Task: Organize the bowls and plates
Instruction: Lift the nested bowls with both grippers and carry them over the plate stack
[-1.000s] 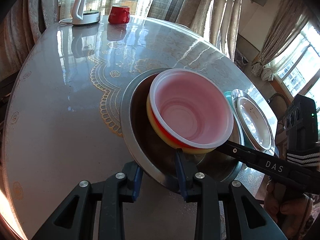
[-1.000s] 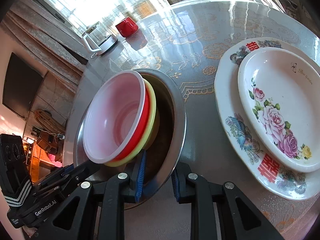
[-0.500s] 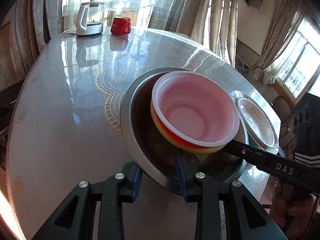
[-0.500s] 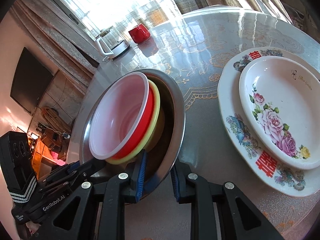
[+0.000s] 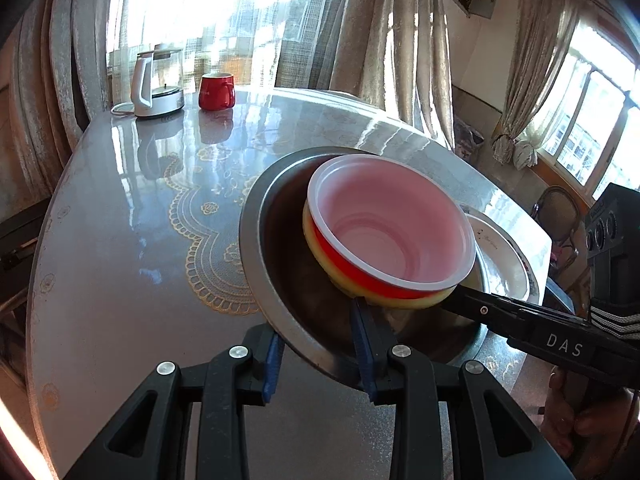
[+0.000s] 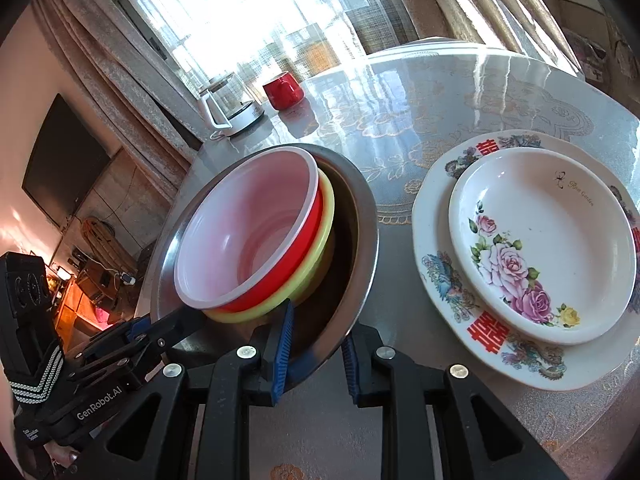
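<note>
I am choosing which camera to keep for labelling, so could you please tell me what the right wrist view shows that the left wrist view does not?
Only the right wrist view shows the white rose-painted plate's flowers and a dark wall screen. Only the left wrist view shows a wooden chair. Both show the steel basin holding nested pink, red and yellow plastic bowls, clamped by the right gripper and left gripper.

plates (image 5: 502,248) half-hidden — yellow bowl (image 6: 320,256) mostly nested

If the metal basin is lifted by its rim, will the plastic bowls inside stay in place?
Probably not firmly: the plastic bowls sit loosely tilted inside the metal basin, so they may slide. The basin looks smooth and stiff, so both grippers, left and right, could slip.
</note>
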`<state>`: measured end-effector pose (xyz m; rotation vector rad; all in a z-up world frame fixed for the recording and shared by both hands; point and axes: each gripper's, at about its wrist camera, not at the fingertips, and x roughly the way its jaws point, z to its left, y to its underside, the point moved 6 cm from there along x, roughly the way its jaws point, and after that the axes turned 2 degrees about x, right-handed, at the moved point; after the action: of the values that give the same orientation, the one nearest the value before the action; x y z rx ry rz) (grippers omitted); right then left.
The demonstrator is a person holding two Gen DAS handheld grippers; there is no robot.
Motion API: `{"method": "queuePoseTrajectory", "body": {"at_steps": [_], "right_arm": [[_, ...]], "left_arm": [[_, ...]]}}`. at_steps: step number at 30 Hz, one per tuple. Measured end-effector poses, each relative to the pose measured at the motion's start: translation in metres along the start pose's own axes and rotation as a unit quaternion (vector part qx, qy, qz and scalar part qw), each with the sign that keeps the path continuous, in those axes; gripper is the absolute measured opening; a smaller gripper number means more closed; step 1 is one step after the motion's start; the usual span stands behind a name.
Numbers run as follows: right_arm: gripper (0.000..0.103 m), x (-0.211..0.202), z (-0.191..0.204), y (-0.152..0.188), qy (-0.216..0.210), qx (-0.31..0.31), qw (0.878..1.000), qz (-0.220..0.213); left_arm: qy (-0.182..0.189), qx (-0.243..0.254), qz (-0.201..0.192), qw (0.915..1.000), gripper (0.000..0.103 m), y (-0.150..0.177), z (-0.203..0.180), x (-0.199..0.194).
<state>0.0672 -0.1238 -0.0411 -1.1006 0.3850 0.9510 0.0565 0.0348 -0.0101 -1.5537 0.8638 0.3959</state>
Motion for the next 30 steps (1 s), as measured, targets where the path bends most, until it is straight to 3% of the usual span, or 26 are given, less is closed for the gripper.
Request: {"method": "queuePoseTrajectory", "body": {"at_steps": [16,23,30], "right_arm": [[0.023,-0.079,-0.062,-0.033,0.060,0.055,0.993,-0.083],[0.023,-0.094,-0.100,-0.037,0.089,0.095,0.987,-0.097],[0.023,-0.100,-0.123,-0.029,0.102,0.118,0.983,-0.097]], "left_arm": [[0.067,0.073,-0.016,0.9950,0.033,-0.059,-0.091,0.029],[0.096,0.084,0.005,0.9918,0.033,-0.062,-0.126,0.054],[0.100,0.080,0.027,0.9914,0.033,-0.057,-0.143,0.075]]}}
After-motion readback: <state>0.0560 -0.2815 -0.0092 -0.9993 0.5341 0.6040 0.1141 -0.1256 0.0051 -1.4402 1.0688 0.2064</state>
